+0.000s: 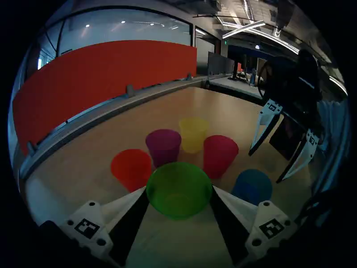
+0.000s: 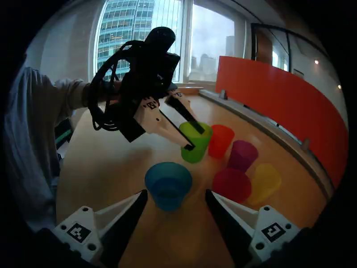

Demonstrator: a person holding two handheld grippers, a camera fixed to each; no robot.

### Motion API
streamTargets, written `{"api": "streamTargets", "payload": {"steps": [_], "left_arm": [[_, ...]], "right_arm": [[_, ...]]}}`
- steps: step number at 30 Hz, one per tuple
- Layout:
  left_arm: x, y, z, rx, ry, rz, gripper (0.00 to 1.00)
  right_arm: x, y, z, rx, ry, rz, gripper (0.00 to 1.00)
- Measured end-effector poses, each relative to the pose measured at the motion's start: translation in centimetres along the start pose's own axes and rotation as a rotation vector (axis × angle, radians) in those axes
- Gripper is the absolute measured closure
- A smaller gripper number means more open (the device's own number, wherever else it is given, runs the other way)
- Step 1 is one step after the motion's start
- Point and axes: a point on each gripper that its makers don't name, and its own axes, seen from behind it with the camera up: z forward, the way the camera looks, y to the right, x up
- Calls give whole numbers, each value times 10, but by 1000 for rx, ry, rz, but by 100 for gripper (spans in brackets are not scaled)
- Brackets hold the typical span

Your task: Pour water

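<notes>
Seemingly, no water has been poured yet: the green cup [image 1: 178, 190] is held upright over the table [image 1: 223, 111], clasped between the fingers of the left gripper [image 1: 179, 191], while the blue cup [image 2: 168, 185] is left untouched just ahead of the right gripper [image 2: 175, 192], whose fingers are spread wide.

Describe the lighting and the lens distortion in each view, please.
Left gripper view: dim overall, with bright ceiling strips, the right gripper nearly a silhouette, and the red partition bowed by the fisheye. Right gripper view: strong backlight from the window darkens the left gripper around the green cup.
</notes>
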Motion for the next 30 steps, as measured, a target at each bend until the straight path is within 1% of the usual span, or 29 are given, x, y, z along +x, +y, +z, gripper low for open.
{"api": "streamTargets", "payload": {"steps": [9,15,30], "left_arm": [[15,-8,-21,27,53,5,11],[23,-13,-32,45,81,14,11],[50,-26,-59,90,170,18,11]], "right_arm": [[-8,-5,13,11,-21,-1,0],[-11,-8,26,14,-34,-10,0],[-7,-13,46,18,-31,-17,0]]}}
